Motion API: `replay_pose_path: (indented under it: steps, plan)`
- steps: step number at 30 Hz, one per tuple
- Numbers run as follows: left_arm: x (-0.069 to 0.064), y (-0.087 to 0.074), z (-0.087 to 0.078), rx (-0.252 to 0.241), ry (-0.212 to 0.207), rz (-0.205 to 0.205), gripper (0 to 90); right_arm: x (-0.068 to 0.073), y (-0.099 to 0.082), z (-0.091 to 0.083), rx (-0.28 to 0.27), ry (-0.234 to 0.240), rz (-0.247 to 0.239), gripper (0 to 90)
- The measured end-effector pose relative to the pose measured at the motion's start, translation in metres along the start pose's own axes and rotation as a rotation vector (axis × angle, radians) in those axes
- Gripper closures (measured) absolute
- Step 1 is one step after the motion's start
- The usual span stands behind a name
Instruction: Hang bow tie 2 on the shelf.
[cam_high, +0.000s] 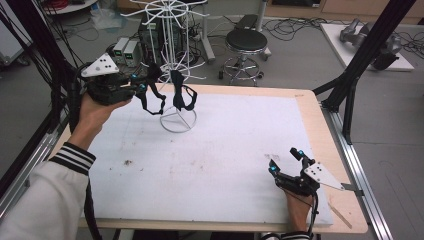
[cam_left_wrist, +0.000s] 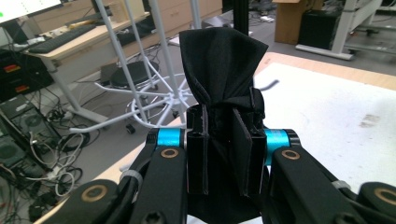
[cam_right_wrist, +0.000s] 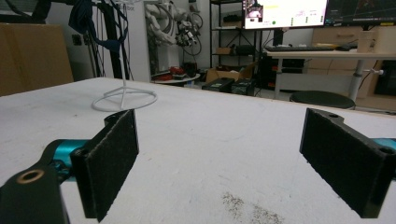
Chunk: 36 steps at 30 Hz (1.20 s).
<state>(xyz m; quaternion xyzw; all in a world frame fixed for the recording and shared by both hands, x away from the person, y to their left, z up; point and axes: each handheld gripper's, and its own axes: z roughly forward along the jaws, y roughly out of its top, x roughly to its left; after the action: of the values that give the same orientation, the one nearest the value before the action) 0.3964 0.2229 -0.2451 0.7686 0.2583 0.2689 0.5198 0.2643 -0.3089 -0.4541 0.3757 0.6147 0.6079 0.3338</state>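
- Up at the far left of the table (cam_high: 310, 107), the left gripper (cam_high: 141, 85) is clenched on a black bow tie (cam_high: 150, 75), held in the air just beside the white wire rack (cam_high: 172, 45).
- Seen along the left gripper (cam_left_wrist: 224, 154), its jaws pinch the bow tie (cam_left_wrist: 219, 70) at the knot, and the cloth fans out upward above the pads.
- From the high view, the strap of this bow tie hangs down in a loop below the gripper, clear of the table's white mat (cam_high: 210, 160).
- A second black bow tie (cam_high: 178, 95) hangs on the rack just to the right of the held one; the two are near each other, and I cannot tell whether they touch.
- The rack stands on a round wire base (cam_high: 178, 122) on the mat; that base (cam_right_wrist: 123, 99) shows far off in the right gripper view.
- The right gripper (cam_high: 286, 161) rests low at the near right of the mat, well apart from the rack.
- Its jaws stand released and wide (cam_right_wrist: 219, 158), with nothing but bare mat between the pads.
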Motion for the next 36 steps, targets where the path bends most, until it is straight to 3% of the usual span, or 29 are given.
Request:
replay_pose_path:
  steps: [16,36]
  plan:
    - [0.009,0.004,0.028,0.061,0.076,-0.001,76.9,0.000,0.000,0.000,-0.003,0.002,-0.002,11.1]
    - [0.004,0.008,0.040,0.121,0.100,0.030,76.6,0.000,0.000,0.000,-0.001,0.001,0.000,11.1]
